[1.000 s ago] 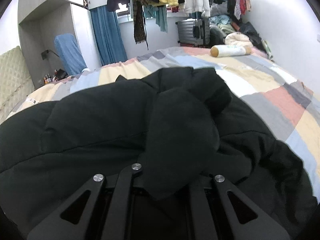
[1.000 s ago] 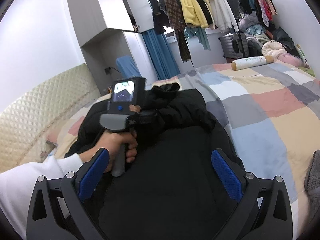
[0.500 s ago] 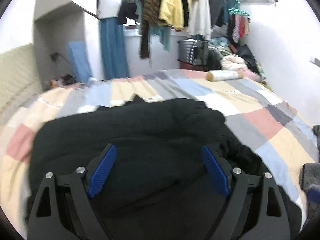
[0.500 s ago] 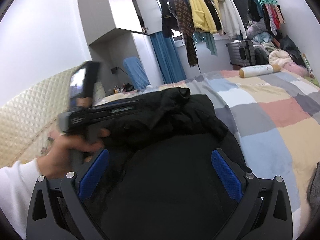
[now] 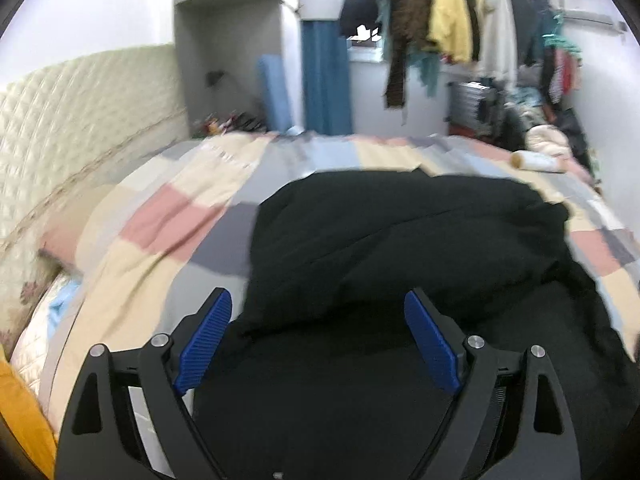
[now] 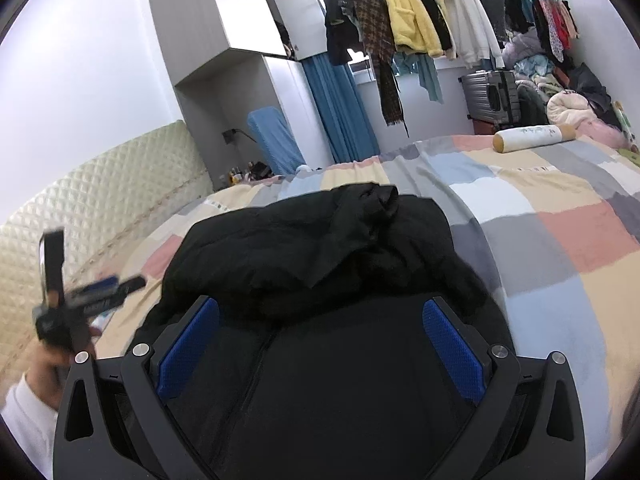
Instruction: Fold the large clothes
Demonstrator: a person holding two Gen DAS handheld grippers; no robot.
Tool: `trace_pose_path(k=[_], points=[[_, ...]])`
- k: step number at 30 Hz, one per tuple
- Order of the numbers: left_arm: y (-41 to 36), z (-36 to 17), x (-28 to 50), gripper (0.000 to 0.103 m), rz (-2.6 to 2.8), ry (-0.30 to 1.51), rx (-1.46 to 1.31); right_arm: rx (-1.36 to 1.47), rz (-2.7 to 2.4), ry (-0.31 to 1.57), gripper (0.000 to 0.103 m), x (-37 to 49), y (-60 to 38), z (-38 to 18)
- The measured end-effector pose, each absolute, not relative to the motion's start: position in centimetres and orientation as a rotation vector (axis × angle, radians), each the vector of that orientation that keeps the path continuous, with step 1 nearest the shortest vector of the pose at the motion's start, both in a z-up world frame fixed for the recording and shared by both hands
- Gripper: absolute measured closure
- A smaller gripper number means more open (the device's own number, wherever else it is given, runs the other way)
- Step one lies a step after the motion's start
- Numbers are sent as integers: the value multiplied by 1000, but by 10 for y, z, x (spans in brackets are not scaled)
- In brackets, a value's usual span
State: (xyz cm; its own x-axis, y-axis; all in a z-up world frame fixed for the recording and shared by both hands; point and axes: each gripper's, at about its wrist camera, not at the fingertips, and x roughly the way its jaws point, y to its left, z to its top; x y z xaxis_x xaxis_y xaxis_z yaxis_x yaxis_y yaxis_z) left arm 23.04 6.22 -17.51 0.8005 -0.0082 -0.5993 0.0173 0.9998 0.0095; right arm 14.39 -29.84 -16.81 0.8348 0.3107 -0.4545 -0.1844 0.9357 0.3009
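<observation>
A large black padded jacket (image 5: 400, 248) lies on the patchwork bed cover (image 5: 168, 216), its upper part folded over the body. It also shows in the right wrist view (image 6: 320, 248), with a bunched sleeve or hood on top. My left gripper (image 5: 318, 336) is open and empty, held above the jacket's near left edge. My right gripper (image 6: 320, 340) is open and empty above the jacket's near part with the zip. The left gripper also shows in the right wrist view (image 6: 80, 300), blurred, at the far left beside the jacket.
A quilted cream headboard (image 6: 100, 200) runs along the left. A cylindrical bolster (image 6: 532, 138) lies at the far right of the bed. Clothes (image 6: 404, 12) hang on a rail above the far end, with a suitcase (image 6: 488, 96) and piled laundry behind.
My left gripper let go of the black jacket fold, opened, and pulled back to the left of the jacket. My right gripper stayed open and barely moved.
</observation>
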Motion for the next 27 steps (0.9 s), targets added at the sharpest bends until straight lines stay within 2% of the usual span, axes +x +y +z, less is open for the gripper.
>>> trace_pose_path(k=[4, 6, 12, 14, 17, 22, 27], points=[[81, -199, 251, 5, 60, 694, 14, 224, 248, 531, 1, 192, -296, -164], [88, -211, 255, 1, 81, 718, 32, 221, 232, 558, 6, 223, -296, -169], [87, -254, 283, 1, 119, 830, 135, 190, 192, 603, 25, 290, -297, -196], [87, -265, 293, 1, 143, 840, 153, 186, 189, 619, 41, 299, -298, -205], [95, -271, 303, 1, 186, 812, 136, 180, 195, 648, 60, 307, -299, -222], [118, -274, 314, 0, 250, 782, 27, 150, 208, 620, 70, 305, -293, -224], [144, -266, 311, 0, 304, 747, -81, 117, 292, 609, 72, 297, -266, -211]])
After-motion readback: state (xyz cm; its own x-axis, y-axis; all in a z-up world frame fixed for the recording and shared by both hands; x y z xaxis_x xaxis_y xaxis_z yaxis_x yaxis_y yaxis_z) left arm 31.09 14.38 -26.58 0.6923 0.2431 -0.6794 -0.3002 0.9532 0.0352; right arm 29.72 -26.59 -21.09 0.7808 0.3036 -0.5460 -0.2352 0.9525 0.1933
